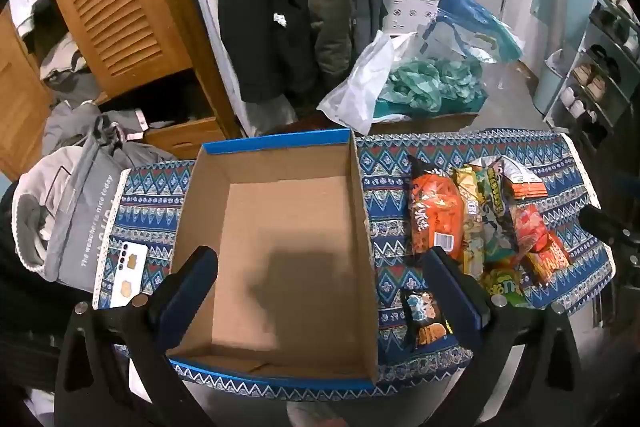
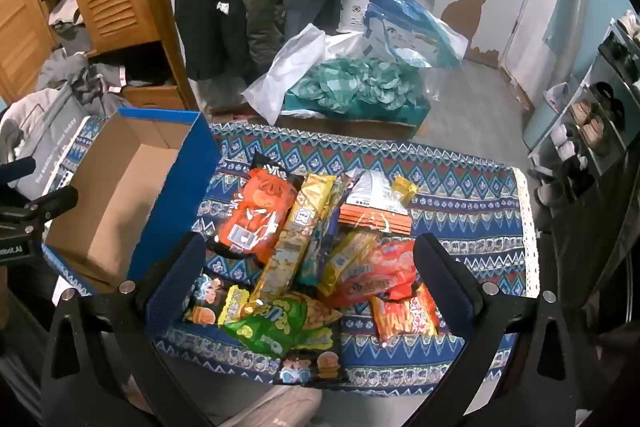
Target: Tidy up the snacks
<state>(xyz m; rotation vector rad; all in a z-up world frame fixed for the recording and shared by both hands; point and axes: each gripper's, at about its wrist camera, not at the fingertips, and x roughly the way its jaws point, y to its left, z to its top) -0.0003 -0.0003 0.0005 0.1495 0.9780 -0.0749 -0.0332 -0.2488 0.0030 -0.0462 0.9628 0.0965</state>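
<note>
Fingers of the left gripper [image 1: 320, 291] hang spread over the empty cardboard box [image 1: 280, 239] at the bench's left end. Right gripper [image 2: 308, 291], equally spread, hovers above the snack packets [image 2: 316, 251]; best take the top packet singly.

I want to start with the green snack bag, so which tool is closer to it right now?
Right. The right tool hangs open directly over the green snack bag. The left tool hangs open over the empty cardboard box, off to the bag's left.
</note>
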